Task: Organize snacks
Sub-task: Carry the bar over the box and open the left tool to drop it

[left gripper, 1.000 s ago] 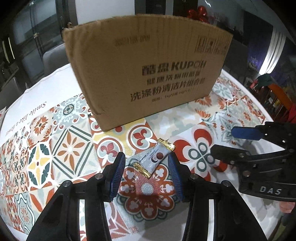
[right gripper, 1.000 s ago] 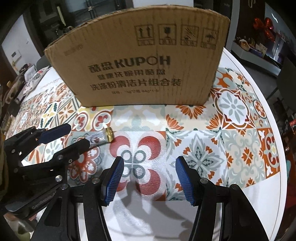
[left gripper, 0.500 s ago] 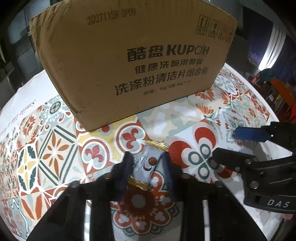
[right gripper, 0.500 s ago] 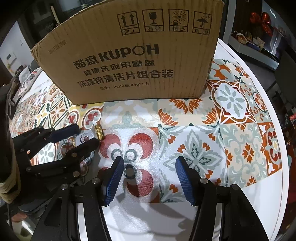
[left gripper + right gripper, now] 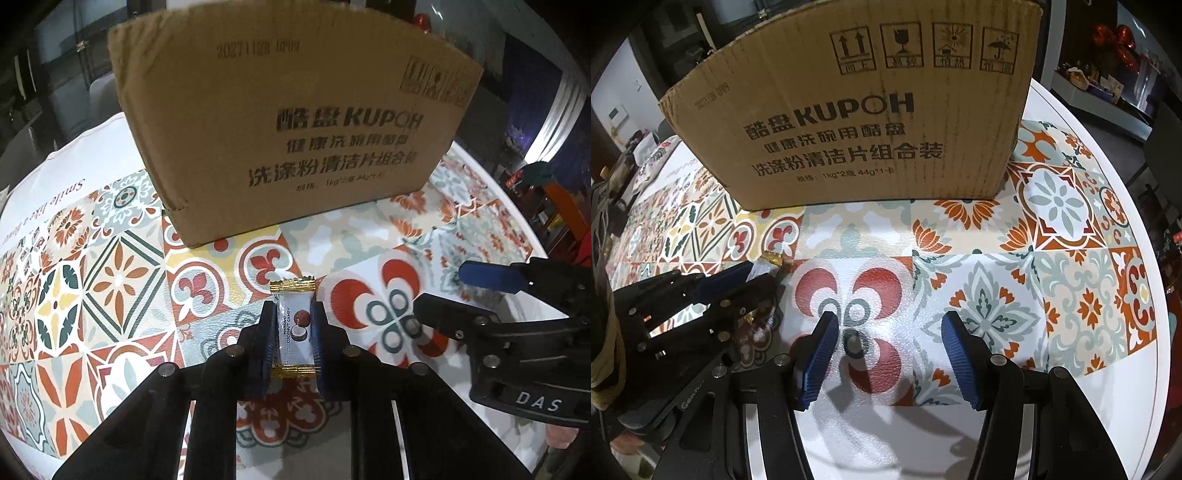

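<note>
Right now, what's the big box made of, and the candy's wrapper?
Box: brown corrugated cardboard, matte; ridges show through its wall. Candy: probably thin plastic film, glossy white, with crimped gold foil-like ends.

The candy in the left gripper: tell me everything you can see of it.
The candy is a small white wrapped piece with crimped gold ends and a picture of a brown ball and a halved coconut beside small print. The wrapper looks like glossy foil or plastic, intact. It lies lengthwise along the left gripper, whose blue pads press its two long sides; its far gold end sticks out past the fingertips. Whether it touches the tablecloth below cannot be told.
</note>
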{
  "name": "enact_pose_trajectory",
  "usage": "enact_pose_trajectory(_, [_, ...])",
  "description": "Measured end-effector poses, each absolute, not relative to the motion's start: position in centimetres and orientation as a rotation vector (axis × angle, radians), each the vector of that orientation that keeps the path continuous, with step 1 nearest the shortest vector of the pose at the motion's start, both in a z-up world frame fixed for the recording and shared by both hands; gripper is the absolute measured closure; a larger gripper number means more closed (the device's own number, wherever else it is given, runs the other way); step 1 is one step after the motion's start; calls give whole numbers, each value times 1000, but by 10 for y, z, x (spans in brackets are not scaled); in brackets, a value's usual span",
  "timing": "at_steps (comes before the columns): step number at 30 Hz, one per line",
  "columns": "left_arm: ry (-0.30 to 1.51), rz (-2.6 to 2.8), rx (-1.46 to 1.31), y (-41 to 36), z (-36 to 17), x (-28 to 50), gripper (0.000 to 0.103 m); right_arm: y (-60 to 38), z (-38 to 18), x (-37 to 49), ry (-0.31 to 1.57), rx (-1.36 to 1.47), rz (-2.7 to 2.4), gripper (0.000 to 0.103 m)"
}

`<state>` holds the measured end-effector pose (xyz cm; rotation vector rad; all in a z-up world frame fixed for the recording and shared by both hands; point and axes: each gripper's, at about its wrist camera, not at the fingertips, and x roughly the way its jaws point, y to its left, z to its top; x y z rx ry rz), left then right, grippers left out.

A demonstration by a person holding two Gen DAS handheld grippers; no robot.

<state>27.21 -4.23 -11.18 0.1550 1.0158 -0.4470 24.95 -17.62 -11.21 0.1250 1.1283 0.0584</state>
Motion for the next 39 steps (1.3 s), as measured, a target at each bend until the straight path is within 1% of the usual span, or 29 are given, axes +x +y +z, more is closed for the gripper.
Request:
enact_pose_trajectory(17, [890,-395,78,-22,-39,244,84,-182,-50,232,987,74,77,44])
enact_pose_trajectory(32, [802,-368,61,-36,18,251,84,-188,10,236,862,50,52,44])
enact_pose_trajectory(39, [773,-363,85,-41,40,261,84,-191,33,244,833,38,53,44])
